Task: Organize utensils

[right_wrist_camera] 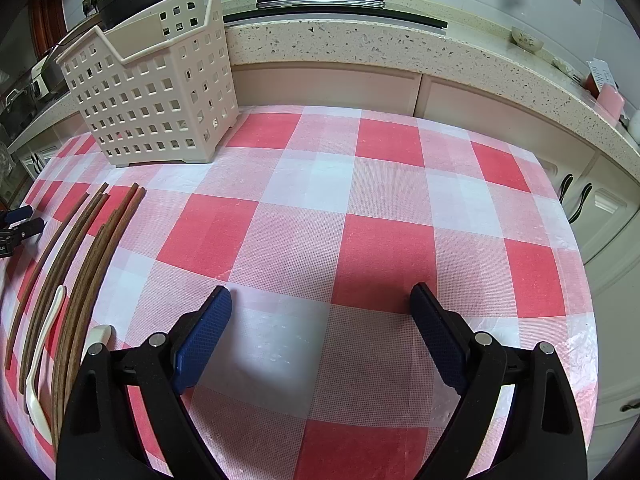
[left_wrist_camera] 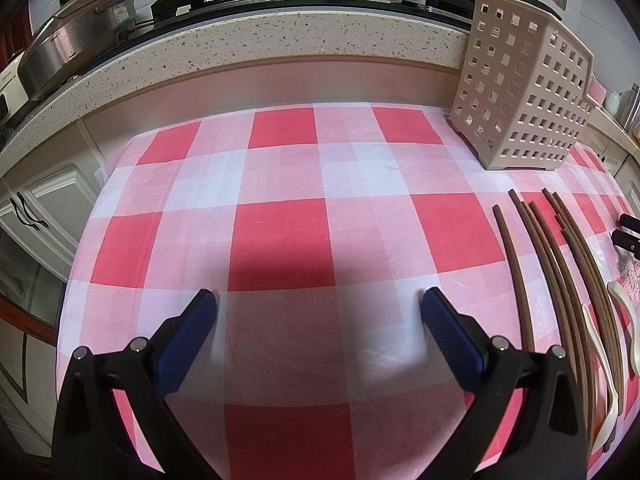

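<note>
Several brown wooden chopsticks (left_wrist_camera: 560, 276) (right_wrist_camera: 90, 272) lie side by side on the red-and-white checked cloth. Two white spoons (left_wrist_camera: 598, 348) (right_wrist_camera: 42, 344) lie among them, one handle end (right_wrist_camera: 98, 334) right by my right gripper's left finger. A beige perforated utensil basket (left_wrist_camera: 520, 92) (right_wrist_camera: 156, 92) stands upright at the back of the table. My left gripper (left_wrist_camera: 320, 300) is open over bare cloth, left of the chopsticks. My right gripper (right_wrist_camera: 320, 296) is open over bare cloth, right of them. Neither holds anything.
The speckled stone counter (left_wrist_camera: 280, 44) (right_wrist_camera: 400, 48) with a black stove and pots runs behind the table. Cabinet doors (right_wrist_camera: 600, 208) flank the table's edges. A silver cooker (left_wrist_camera: 68, 40) sits on the counter at far left. Pink items (right_wrist_camera: 610, 100) rest on the counter at right.
</note>
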Demonstrator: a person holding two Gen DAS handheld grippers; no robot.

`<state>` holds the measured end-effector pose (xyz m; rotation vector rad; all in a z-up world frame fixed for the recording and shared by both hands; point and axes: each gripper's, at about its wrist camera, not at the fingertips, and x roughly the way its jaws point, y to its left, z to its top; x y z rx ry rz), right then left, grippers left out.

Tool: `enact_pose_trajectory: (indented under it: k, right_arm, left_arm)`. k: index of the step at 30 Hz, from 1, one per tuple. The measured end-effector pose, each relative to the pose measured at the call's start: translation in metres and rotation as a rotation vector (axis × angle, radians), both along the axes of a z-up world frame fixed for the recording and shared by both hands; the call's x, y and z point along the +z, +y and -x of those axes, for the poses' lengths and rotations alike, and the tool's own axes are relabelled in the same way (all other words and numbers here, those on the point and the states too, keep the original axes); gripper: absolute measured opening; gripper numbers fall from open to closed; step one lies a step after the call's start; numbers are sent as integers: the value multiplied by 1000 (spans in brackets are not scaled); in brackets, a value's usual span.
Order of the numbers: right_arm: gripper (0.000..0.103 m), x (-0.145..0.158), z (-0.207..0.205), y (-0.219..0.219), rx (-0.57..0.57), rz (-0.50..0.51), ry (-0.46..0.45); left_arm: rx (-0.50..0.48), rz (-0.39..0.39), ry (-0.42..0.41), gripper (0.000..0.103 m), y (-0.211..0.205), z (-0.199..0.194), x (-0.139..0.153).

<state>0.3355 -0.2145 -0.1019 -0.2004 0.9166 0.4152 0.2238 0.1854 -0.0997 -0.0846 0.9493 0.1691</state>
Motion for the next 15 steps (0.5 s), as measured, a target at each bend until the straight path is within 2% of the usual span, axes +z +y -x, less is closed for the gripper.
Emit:
enact_pose_trajectory:
  k: [10, 14, 15]
  right_arm:
    - [85, 3, -1, -2, 4, -33, 0]
    - [85, 32, 25, -12, -34, -91, -112]
    - [85, 47, 43, -15, -37, -114, -162]
  left_arm:
    - [0, 0, 0, 99, 1, -1, -1]
    - [-2, -3, 13, 99, -2, 2, 4]
    - [13, 7, -32, 99, -6, 17, 18]
